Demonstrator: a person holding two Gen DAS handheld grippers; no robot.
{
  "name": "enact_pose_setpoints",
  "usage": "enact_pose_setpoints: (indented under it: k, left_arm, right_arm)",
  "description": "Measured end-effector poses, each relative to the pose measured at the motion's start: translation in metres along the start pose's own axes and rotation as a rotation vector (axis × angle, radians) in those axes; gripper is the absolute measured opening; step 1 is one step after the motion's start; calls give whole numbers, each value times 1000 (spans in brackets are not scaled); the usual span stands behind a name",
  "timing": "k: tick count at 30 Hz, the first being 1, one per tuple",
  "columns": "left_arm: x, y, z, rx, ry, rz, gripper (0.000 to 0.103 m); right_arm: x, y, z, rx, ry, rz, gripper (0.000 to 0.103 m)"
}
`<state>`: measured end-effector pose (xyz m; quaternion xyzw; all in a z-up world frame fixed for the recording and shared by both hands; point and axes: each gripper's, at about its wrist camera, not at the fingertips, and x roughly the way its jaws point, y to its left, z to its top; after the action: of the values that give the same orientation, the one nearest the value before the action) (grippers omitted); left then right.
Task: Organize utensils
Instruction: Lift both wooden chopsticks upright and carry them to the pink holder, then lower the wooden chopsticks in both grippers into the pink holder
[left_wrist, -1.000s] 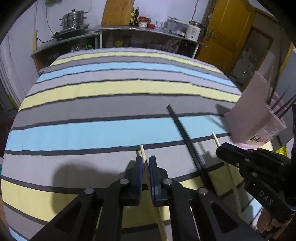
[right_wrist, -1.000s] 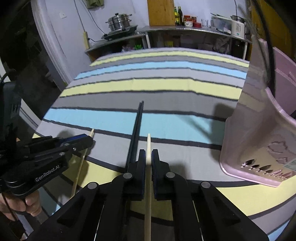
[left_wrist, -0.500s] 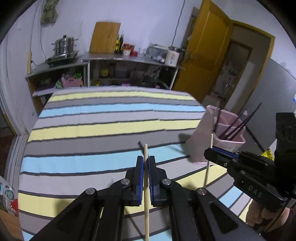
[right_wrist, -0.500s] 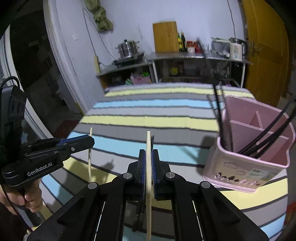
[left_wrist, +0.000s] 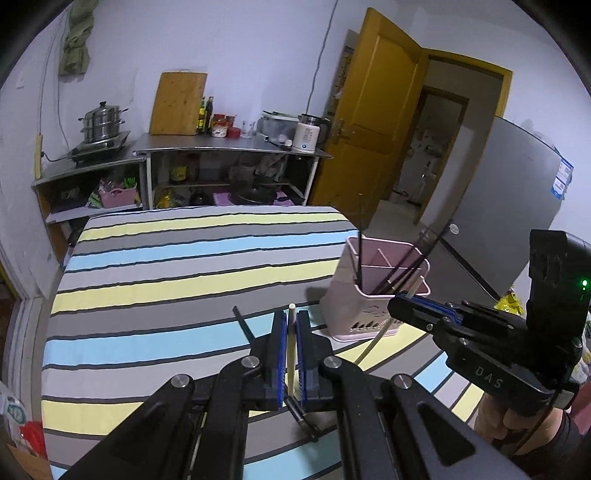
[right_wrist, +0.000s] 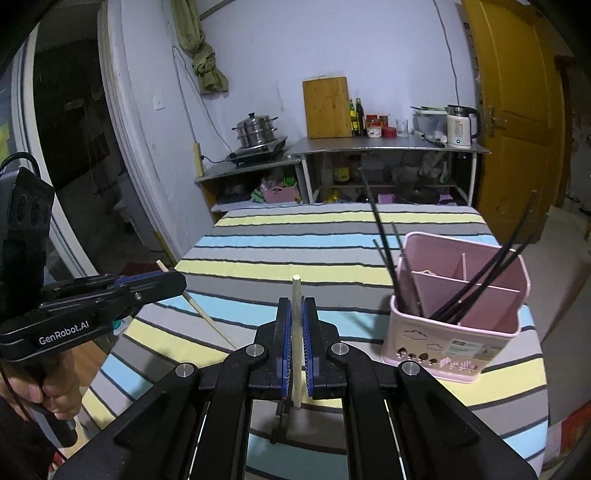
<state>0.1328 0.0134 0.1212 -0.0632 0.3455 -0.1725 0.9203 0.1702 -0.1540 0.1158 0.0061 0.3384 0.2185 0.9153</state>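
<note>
Both chopsticks have come up off the tabletop (left_wrist: 155, 280): left gripper (left_wrist: 291, 325) and right gripper (right_wrist: 296, 314) jaws each clamp a pale chopstick (left_wrist: 291, 354), pink holder (right_wrist: 458, 332) ahead-right for dropping in

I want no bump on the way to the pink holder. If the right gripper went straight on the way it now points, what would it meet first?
Probably the striped tablecloth: the right gripper, shut on a pale chopstick, points down at bare cloth. The pink holder sits off to its right, though depth is unclear.
</note>
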Motion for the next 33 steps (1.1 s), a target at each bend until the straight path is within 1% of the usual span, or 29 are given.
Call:
enact_pose_setpoints:
  k: [6,11,18,22,24,28,33]
  left_arm:
    - [0,-16,2,23,8,-33,5]
    - [8,-34,5,52,27,-61,5]
    - [20,-55,27,69,29,-112,5]
    - [22,-67,49,75,1,-141,5]
    - [22,-73,63,75,-25,-156,5]
    - [21,-77,86,68,-64,-170,5]
    - [23,-82,108,63,-108,-172,5]
  right_arm:
    - [-14,-8,2,7,-22,-18,6]
    - [-26,-14,1,18,-38,-41,6]
    - [-45,-38,8,50,-78,-95,6]
    - [-61,-51,20,75,-128,-125,6]
    - [-70,-57,29,82,-163,-143,6]
    - [-83,-68,46,103,-221,-172,6]
    - [-86,-79,60,129,-269,-193,6]
